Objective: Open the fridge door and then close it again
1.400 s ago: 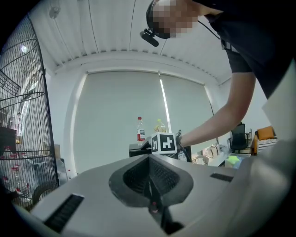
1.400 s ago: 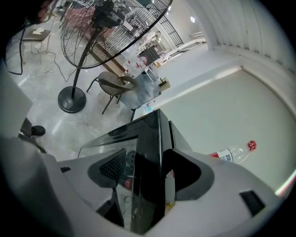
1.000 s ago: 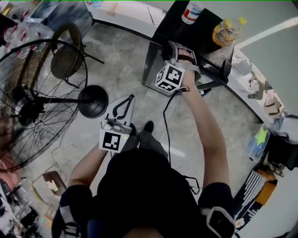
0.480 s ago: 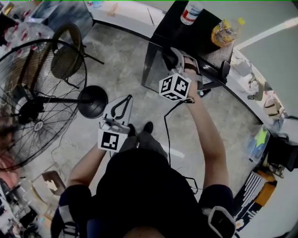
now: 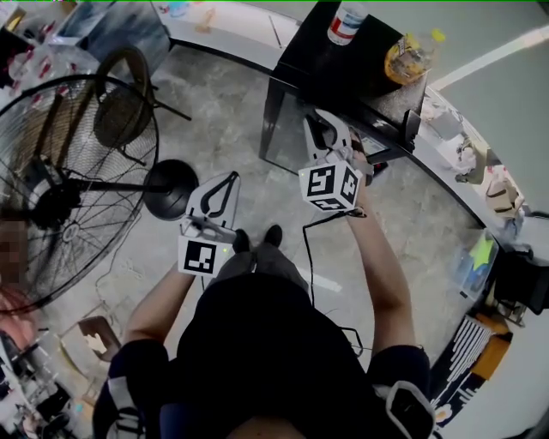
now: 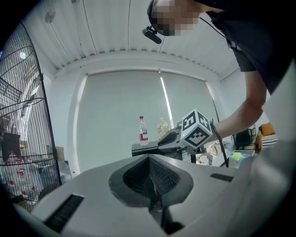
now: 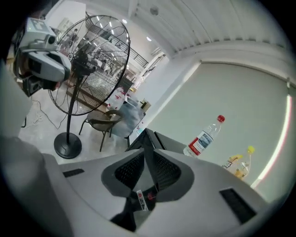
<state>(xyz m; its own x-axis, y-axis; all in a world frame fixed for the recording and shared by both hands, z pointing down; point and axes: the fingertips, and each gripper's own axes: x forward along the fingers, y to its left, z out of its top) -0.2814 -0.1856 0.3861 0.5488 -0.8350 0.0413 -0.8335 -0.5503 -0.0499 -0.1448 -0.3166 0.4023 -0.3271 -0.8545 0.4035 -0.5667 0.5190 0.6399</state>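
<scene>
Head view looks down on a big floor fan (image 5: 60,189) at the left and the black fridge (image 5: 317,60) at the top centre. The fridge door looks flush and closed. The right tool (image 5: 311,116) hangs just in front of the fridge's upper front edge, not touching it. Its jaws have just been closing and now stand narrow, tips together, with nothing between them. The left tool (image 5: 233,177) is level over the floor near the fan base, its jaws together and empty. A water bottle (image 5: 343,21) and a yellow bottle (image 5: 407,56) stand on the fridge.
</scene>
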